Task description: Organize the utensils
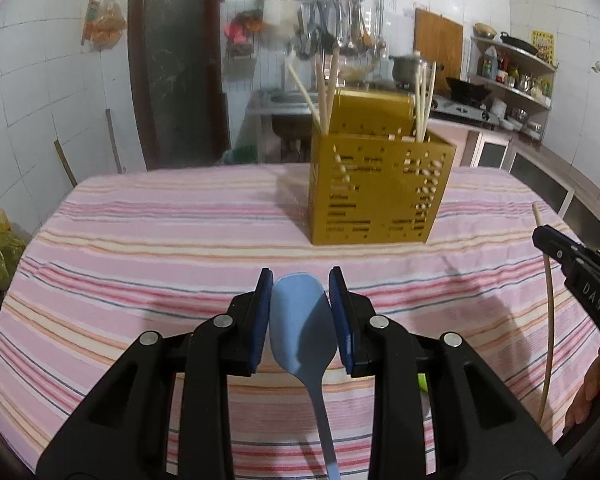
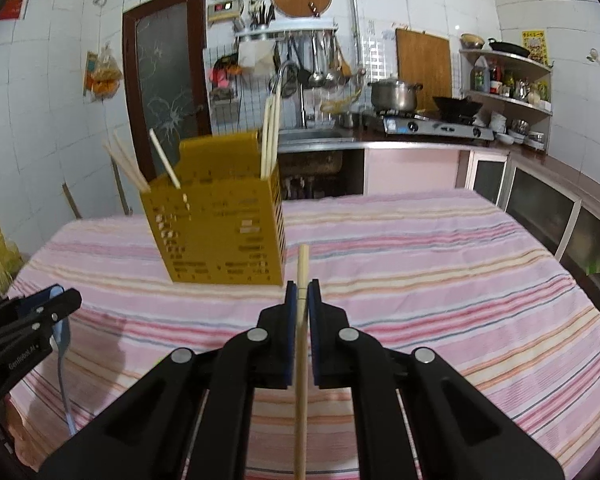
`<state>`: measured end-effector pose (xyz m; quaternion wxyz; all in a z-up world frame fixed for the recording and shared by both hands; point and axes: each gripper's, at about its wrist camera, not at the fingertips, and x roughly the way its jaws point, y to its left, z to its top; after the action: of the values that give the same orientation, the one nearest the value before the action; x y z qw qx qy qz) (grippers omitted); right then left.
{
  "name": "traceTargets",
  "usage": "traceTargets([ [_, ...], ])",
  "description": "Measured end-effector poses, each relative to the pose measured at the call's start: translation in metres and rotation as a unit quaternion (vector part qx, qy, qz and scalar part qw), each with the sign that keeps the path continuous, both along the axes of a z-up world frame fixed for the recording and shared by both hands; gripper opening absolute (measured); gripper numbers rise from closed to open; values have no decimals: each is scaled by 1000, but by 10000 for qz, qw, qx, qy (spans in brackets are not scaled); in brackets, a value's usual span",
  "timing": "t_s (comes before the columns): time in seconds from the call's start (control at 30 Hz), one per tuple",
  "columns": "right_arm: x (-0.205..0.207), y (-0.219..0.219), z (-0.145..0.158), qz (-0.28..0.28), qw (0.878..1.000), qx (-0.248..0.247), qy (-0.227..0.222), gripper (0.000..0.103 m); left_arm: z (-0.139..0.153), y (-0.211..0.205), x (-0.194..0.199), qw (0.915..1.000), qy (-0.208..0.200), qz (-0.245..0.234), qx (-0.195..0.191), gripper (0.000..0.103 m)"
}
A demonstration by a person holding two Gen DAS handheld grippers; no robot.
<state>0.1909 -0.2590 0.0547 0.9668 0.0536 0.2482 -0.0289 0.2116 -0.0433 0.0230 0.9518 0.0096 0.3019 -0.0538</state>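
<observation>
With a spoon (image 1: 302, 320) pinched in the left claw (image 1: 300, 312) and a chopstick (image 2: 302, 320) in the right claw (image 2: 302, 308), the holder (image 1: 376, 188) ahead on the tabletop (image 1: 160, 240) risks being tipped by either long, loosely held utensil.

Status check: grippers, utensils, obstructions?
Left gripper shut on blue spoon. Right gripper shut on chopstick. Yellow holder ahead, path unobstructed.
</observation>
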Motion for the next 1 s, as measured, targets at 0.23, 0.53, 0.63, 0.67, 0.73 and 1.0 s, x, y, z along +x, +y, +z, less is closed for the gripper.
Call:
traceTargets([
  [0.23,-15,-7,19,44,9980,216,-594,6,22,6,-15,9991,-417,-1,-28,28],
  [0.53,-38,-1,30,48,9919,95,-1267,6,28,12,-33,9974,-712,70,-75,28],
  [0.63,-42,0,31,31,9907,8,-1363,6,27,12,-39,9968,-796,97,-47,28],
  [0.67,-43,1,32,29,9904,-19,-1384,6,28,13,-40,9965,-828,105,-40,28],
  [0.73,-44,3,34,34,9896,-49,-1434,6,29,13,-40,9962,-857,115,-53,28],
  [1.0,-52,9,43,72,9873,-169,-1575,6,39,15,-45,9944,-1046,104,-46,28],
])
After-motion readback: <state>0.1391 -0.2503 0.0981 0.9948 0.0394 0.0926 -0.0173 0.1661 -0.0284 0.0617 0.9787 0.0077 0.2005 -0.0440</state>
